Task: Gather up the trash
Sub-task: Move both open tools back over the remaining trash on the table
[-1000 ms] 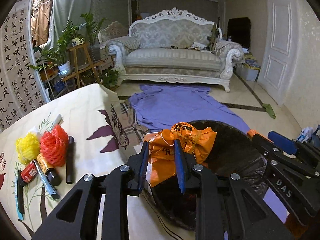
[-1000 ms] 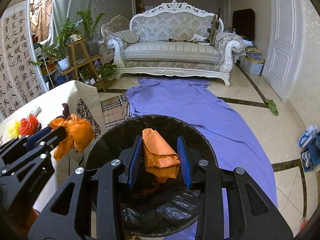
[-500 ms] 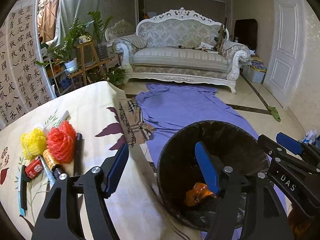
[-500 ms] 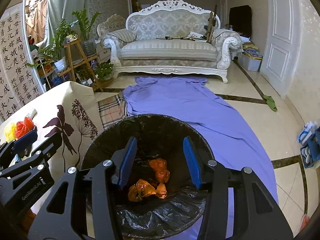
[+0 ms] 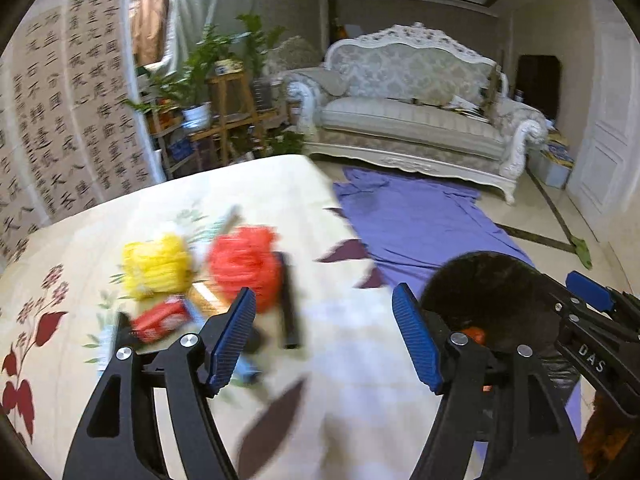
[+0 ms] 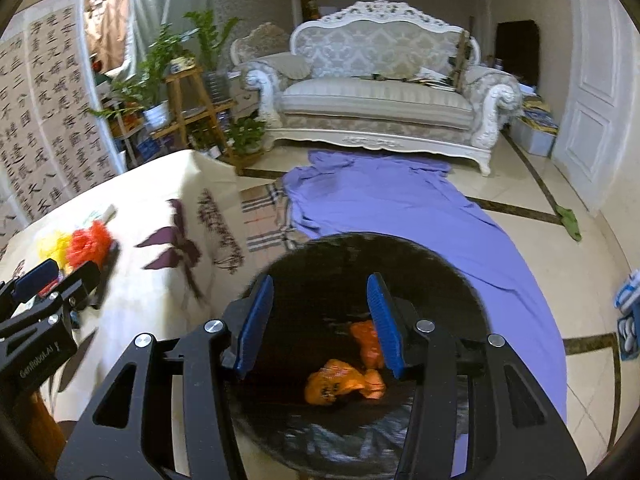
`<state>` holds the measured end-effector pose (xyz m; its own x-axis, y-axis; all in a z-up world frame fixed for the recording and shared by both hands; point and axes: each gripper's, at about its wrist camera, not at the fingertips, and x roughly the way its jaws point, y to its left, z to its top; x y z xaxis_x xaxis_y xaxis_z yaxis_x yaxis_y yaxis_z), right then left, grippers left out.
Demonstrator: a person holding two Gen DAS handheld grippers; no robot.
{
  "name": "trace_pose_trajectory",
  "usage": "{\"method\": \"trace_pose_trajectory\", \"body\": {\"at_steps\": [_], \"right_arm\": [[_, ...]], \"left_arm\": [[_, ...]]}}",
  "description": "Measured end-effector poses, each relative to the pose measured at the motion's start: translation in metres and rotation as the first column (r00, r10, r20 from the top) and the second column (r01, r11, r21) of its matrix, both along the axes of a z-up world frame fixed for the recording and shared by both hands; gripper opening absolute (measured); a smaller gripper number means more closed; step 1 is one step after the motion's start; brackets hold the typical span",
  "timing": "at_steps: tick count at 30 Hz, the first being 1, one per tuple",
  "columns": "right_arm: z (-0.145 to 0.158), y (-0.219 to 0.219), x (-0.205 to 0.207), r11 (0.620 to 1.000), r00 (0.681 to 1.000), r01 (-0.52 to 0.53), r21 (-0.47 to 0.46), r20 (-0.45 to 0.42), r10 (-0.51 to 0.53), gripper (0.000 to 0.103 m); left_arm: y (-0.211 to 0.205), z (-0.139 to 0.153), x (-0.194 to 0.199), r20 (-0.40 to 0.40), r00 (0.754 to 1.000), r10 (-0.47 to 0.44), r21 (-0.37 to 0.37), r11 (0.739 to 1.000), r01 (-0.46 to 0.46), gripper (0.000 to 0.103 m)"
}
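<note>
My left gripper (image 5: 324, 292) is open and holds nothing. It hovers over the floral tablecloth (image 5: 360, 340), just short of a blurred heap: a yellow mesh ball (image 5: 156, 264), a red mesh ball (image 5: 244, 264), a black marker (image 5: 290, 304) and a small red tube (image 5: 160, 320). My right gripper (image 6: 320, 280) is open and holds nothing. It hangs above the black-lined trash bin (image 6: 460, 280). Crumpled orange plastic bags (image 6: 340, 380) lie at the bottom of the bin. The bin (image 5: 480, 280) stands right of the table's edge.
A purple cloth (image 6: 392, 208) is spread on the tiled floor toward a white sofa (image 6: 380, 96). A plaid cloth (image 6: 264, 220) hangs by the table corner. Potted plants on a wooden stand (image 6: 184, 92) are at the back left, and a white door (image 6: 592, 100) is on the right.
Both grippers opened and let go of the orange bags, which dropped into the bin. The left gripper swung left from over the bin to over the table. The right one shifted slightly.
</note>
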<state>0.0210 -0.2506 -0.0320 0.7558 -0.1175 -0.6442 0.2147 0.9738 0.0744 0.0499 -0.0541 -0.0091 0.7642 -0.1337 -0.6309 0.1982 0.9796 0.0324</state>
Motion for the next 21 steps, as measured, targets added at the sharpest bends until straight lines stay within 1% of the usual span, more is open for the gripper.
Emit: {"method": "trace_pose_trajectory", "body": {"at_steps": [5,9,13,21], "right_arm": [[0.007,0.034,0.014,0.997,0.997,-0.080,0.001,0.008,0.080,0.048],[0.015,0.062,0.027,0.989,0.989,-0.148,0.007,0.017,0.148,0.048],[0.022,0.088,0.038,0.979,0.978,-0.206,0.005,0.027,0.205,0.048],[0.031,0.137,0.063,0.950,0.950,-0.312,0.001,0.027,0.312,0.048]], "left_arm": [[0.039,0.004,0.008,0.004,0.996,0.088,0.006,0.996,-0.088,0.070],[0.071,0.007,0.015,0.006,0.987,0.161,0.001,0.987,-0.161,0.071],[0.100,0.010,0.017,0.011,0.974,0.225,-0.008,0.974,-0.225,0.071],[0.153,0.008,0.018,0.005,0.946,0.325,-0.014,0.946,-0.325,0.072]]}}
